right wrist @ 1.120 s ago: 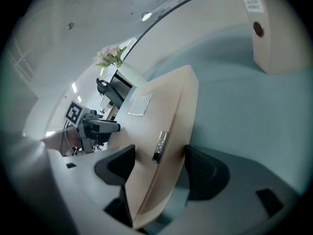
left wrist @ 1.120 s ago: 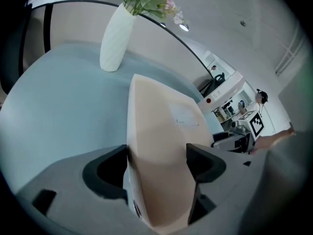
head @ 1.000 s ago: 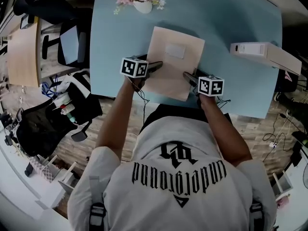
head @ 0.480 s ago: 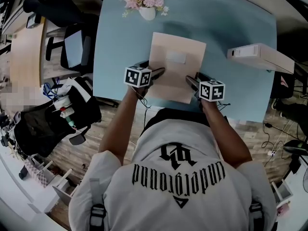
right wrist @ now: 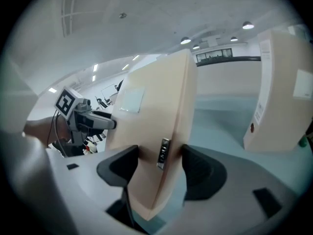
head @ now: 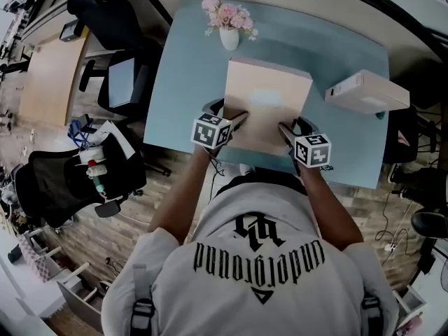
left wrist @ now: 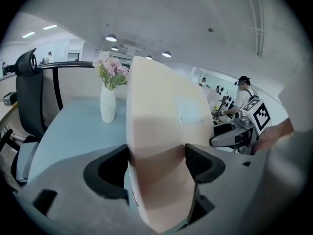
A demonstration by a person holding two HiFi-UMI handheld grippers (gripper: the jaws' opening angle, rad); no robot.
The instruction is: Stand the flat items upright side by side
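Head view: gripping a flat beige cardboard folder [head: 266,107] over the pale blue counter [head: 189,68], with the left gripper [head: 238,120] at its near left corner and the right gripper [head: 285,130] at its near right, short of a white vase of pink flowers [head: 229,37]. Left gripper view: clamped on the folder's edge, pressing both faces. Right gripper view: having just been closing, clamped on the folder beside a small metal clip [right wrist: 163,153], near a second beige box file [right wrist: 281,87].

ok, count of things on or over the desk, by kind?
Folders: 2 (held folder, right folder)
Vase with flowers: 1
Total: 3
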